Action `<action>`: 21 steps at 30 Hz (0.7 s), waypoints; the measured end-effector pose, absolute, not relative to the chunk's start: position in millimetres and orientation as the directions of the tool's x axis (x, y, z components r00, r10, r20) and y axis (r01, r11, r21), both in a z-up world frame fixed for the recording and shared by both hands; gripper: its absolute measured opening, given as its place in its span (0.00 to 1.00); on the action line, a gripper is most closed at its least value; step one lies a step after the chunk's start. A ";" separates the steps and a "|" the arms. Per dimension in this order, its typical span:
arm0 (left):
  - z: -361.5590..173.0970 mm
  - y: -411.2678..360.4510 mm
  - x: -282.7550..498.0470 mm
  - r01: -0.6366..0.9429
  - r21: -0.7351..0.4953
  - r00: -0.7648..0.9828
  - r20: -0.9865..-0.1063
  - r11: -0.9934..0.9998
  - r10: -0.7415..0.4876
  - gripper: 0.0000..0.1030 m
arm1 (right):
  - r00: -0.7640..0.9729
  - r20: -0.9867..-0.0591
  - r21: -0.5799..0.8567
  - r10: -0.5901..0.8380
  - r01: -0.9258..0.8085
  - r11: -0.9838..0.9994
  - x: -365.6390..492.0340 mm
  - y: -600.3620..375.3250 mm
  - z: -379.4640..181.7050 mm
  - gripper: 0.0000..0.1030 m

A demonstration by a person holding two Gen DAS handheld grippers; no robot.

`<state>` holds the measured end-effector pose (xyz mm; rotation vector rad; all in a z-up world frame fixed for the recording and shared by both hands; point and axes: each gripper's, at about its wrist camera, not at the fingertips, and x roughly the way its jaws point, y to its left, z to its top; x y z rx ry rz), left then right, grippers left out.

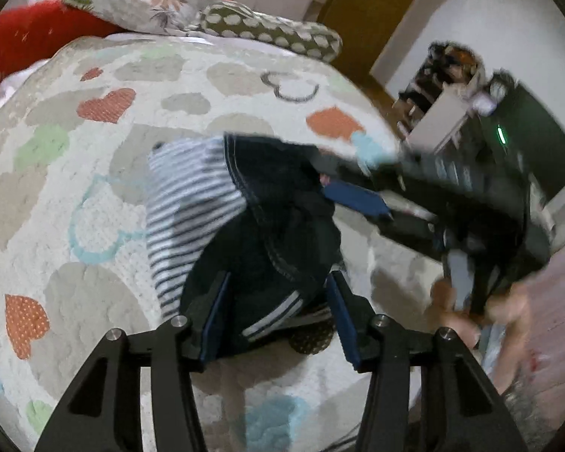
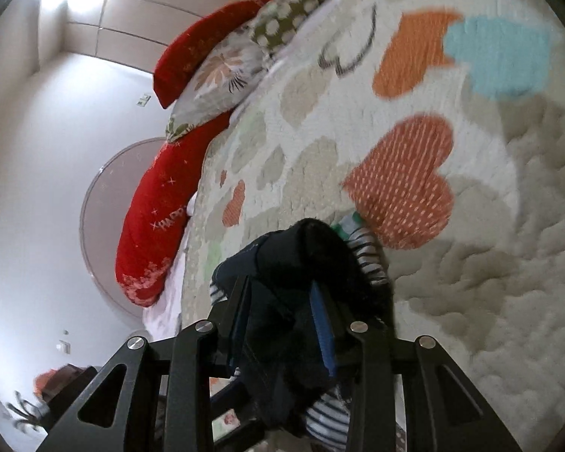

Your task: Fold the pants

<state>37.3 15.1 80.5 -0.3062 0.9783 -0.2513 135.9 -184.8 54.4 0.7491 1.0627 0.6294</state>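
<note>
Left wrist view: the pants (image 1: 282,226), dark navy with a striped lining, lay bunched on the heart-patterned quilt (image 1: 94,150). The left gripper (image 1: 278,320) had its fingers spread, with cloth between them; whether the pads pressed on it could not be told. The right gripper (image 1: 358,196), blurred at right, reached into the pants' right edge.

Right wrist view: the right gripper (image 2: 282,324) pinched a thick fold of the pants (image 2: 301,263) just above the quilt (image 2: 471,301). Red pillows (image 2: 158,207) lay far left.
</note>
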 end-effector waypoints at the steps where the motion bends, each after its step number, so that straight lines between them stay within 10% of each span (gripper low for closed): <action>1: 84.9 22.9 43.1 0.049 -0.384 0.541 -0.766 0.922 -0.348 0.49 | 0.380 -0.546 0.770 0.747 -0.125 0.626 130.7 -187.9 62.6 0.35; 21: 74.5 32.3 126.8 -0.033 -0.332 0.466 -0.840 0.943 -0.279 0.56 | 0.411 -0.635 0.622 0.655 -0.230 0.748 98.2 -184.0 48.1 0.41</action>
